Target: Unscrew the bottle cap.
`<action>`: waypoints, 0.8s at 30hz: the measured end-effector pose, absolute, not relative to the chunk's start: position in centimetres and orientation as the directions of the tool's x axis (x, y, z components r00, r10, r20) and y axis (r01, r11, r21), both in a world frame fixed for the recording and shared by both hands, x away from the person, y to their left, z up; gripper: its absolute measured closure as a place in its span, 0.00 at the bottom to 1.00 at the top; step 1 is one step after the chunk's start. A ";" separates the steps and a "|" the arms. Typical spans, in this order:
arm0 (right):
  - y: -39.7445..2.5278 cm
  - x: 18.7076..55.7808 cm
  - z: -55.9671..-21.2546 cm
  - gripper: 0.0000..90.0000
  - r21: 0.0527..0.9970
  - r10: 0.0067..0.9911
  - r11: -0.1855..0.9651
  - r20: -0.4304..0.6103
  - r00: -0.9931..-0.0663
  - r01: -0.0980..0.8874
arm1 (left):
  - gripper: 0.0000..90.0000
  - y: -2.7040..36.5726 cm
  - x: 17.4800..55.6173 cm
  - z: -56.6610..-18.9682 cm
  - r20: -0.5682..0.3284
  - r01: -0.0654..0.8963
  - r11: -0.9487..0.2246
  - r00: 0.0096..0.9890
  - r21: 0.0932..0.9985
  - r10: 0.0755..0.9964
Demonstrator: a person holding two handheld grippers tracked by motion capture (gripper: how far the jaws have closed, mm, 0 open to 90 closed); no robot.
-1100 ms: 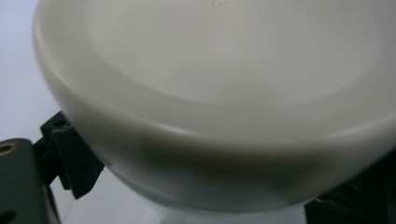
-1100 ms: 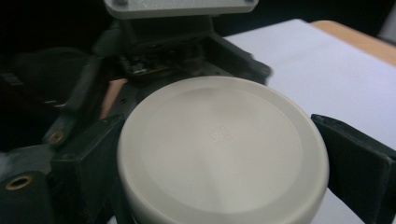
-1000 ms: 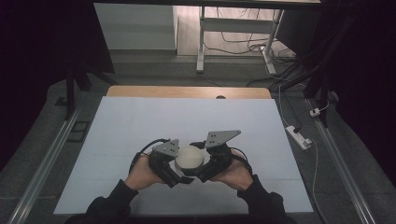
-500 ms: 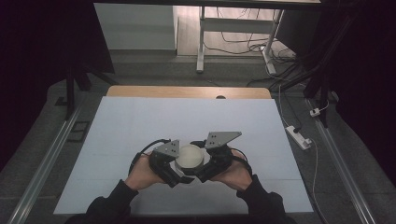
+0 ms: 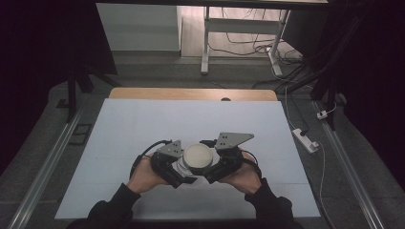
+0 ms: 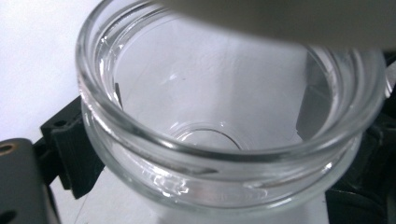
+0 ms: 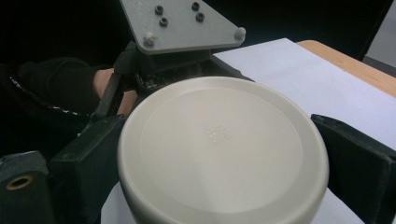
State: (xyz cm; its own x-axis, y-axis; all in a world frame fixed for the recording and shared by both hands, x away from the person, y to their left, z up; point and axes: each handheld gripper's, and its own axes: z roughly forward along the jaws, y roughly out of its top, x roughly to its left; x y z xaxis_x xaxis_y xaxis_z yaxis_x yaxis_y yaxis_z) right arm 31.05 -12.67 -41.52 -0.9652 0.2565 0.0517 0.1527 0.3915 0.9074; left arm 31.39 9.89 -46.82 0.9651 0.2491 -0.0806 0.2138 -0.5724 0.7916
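Glass jar (image 6: pixel 219 140) in left gripper (image 5: pixel 184 174), lid (image 7: pixel 224 149) in right gripper (image 5: pixel 210 175)

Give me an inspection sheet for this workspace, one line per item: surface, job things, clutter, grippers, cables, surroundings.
Surface: white sheet over a wooden table.
Job things: clear glass jar, open mouth; round off-white plastic lid at its rim.
Clutter: nothing seen on the sheet.
Grippers: left hand-held gripper holds the jar between its jaws; right hand-held gripper clamps the lid.
Cables: black cable loops from the left hand-held gripper; white power strip on the floor.
Surroundings: dark room, white metal frame beyond the table.
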 end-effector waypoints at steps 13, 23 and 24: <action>-13.1 30.7 -41.4 0.08 0.905 0.283 0.393 0.051 -0.958 0.164 | 0.08 10.7 32.3 -47.2 -0.079 0.275 -0.555 0.933 0.785 0.350; -13.2 30.2 -41.4 0.08 0.901 0.296 0.396 0.057 -0.954 0.177 | 0.08 11.4 32.8 -47.3 -0.086 0.315 -0.527 0.907 0.789 0.413; -13.3 30.1 -41.5 0.08 0.899 0.299 0.398 0.060 -0.952 0.181 | 0.08 11.4 32.8 -47.3 -0.086 0.317 -0.525 0.905 0.790 0.416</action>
State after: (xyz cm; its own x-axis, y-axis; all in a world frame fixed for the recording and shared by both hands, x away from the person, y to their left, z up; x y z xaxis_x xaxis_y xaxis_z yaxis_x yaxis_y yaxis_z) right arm 30.08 -13.28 -41.51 -0.9523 0.2993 0.0597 0.1814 0.3978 0.8993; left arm 32.80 11.40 -47.26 0.9051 0.4164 -0.0860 0.3168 -0.5255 0.7896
